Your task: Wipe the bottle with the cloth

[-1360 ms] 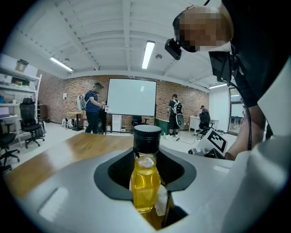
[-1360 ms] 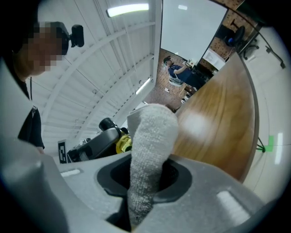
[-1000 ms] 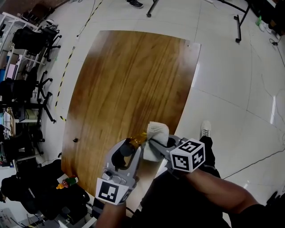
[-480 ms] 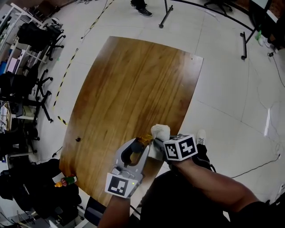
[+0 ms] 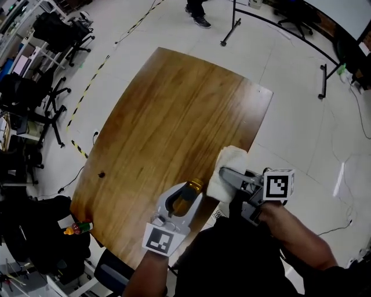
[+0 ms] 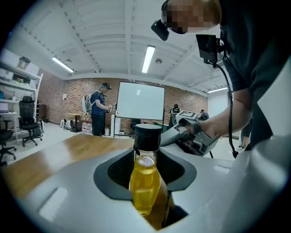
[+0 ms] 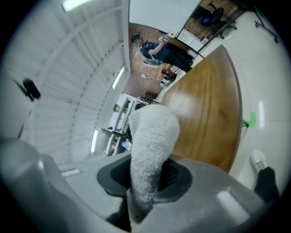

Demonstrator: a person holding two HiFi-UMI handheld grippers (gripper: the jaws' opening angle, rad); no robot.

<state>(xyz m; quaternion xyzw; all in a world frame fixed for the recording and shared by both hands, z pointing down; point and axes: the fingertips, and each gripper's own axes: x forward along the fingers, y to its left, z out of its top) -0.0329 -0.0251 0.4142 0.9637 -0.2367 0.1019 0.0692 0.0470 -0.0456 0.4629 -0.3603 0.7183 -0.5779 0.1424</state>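
A small bottle [image 5: 186,200] of yellow liquid with a black cap [image 6: 148,136] is held above the table's near edge, with my left gripper [image 5: 191,191] shut on its body [image 6: 144,184]. My right gripper [image 5: 223,174] is shut on a folded white cloth [image 5: 229,163], to the right of the bottle and apart from it. In the right gripper view the cloth [image 7: 152,150] stands up out of the jaws and hides the gap between them. The left gripper view shows the right gripper [image 6: 191,135] behind and to the right of the bottle cap.
The brown wooden table [image 5: 174,116] stretches away ahead, with a small dark spot [image 5: 101,174] near its left edge. Office chairs [image 5: 55,35] and shelves stand at the left. A small bottle [image 5: 78,228] lies on dark bags at the lower left. A person's feet [image 5: 200,17] and stand legs [image 5: 237,26] are beyond the table.
My right gripper has carried the cloth to the right, off the bottle's neck, and rolled. The left gripper keeps the bottle in the same place.
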